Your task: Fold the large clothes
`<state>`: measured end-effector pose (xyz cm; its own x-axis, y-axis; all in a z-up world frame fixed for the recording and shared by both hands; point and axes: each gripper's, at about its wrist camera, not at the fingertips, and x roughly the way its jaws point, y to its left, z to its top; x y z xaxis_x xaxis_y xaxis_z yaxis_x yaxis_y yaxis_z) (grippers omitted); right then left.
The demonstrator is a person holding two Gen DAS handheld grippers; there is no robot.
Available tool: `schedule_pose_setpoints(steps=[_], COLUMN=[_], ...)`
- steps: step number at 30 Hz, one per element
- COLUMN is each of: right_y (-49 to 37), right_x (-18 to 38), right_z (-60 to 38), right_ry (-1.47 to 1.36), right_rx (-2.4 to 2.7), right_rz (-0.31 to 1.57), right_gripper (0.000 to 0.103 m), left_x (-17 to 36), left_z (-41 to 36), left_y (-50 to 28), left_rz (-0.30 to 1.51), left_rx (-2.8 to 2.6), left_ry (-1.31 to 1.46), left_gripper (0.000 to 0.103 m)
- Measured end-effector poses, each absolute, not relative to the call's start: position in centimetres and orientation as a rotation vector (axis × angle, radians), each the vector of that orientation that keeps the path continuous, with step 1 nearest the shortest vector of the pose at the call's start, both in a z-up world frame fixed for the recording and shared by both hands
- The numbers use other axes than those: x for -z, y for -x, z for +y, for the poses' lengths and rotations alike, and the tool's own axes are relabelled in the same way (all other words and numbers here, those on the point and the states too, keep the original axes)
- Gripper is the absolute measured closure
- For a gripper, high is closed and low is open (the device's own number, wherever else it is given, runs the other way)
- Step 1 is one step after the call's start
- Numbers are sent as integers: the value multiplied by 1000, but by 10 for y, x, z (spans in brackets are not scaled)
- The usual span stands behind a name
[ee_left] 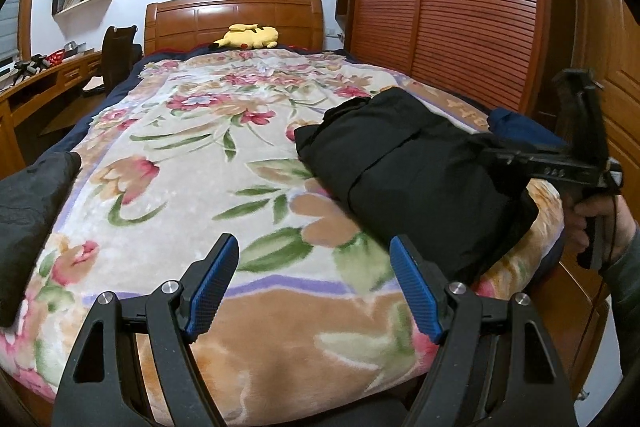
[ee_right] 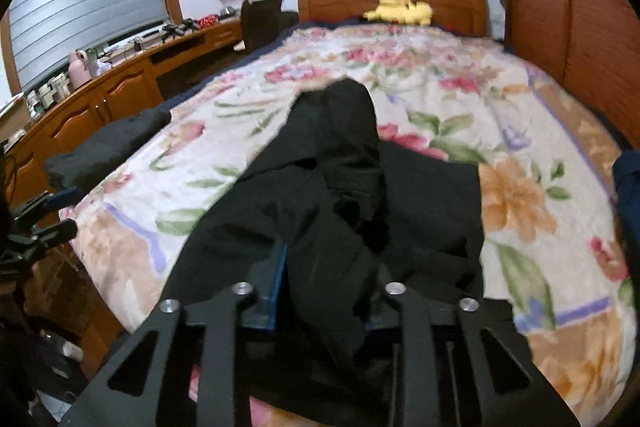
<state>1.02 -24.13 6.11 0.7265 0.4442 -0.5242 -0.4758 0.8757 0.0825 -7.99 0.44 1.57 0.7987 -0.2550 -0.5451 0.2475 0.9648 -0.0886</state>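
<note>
- Left wrist view: your left gripper hovers over the foot of the bed with its ribbed blue fingers spread apart and empty. The black garment lies part-folded on the plush floral blanket, toward the wardrobe side, just right of your fingers. It looks soft, bulky and limp, so expect it to sag and slide on the fleece.
- Right wrist view: your right gripper has its fingers clamped on a bunched near edge of the garment. The matte cloth drapes in thick creases; judge a hem or corner the best hold, not the loose middle.
</note>
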Motion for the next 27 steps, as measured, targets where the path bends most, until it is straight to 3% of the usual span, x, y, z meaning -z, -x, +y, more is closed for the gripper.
schedule_pose_setpoints(steps=[8, 18, 20, 22, 25, 27], right_y=[36, 13, 16, 21, 37, 48], right_x=[-86, -22, -28, -36, -53, -61], right_z=[-257, -313, -313, -309, -305, -298], right_ry=[119, -17, -21, 7, 63, 89], right_rx=[-445, -355, -357, -318, -274, -269], right_rz=[427, 593, 578, 560, 493, 447], right_gripper=[83, 81, 71, 52, 35, 33], left_x=[-15, -15, -15, -15, -14, -13], left_z=[-6, -16, -19, -20, -22, -24], left_y=[82, 87, 88, 89, 91, 92], left_rz=[591, 584, 585, 582, 577, 576], left_rx=[287, 315, 318, 319, 323, 325], left_ry=[1, -20, -25, -26, -26, -27], left_gripper=[24, 24, 24, 24, 24, 24])
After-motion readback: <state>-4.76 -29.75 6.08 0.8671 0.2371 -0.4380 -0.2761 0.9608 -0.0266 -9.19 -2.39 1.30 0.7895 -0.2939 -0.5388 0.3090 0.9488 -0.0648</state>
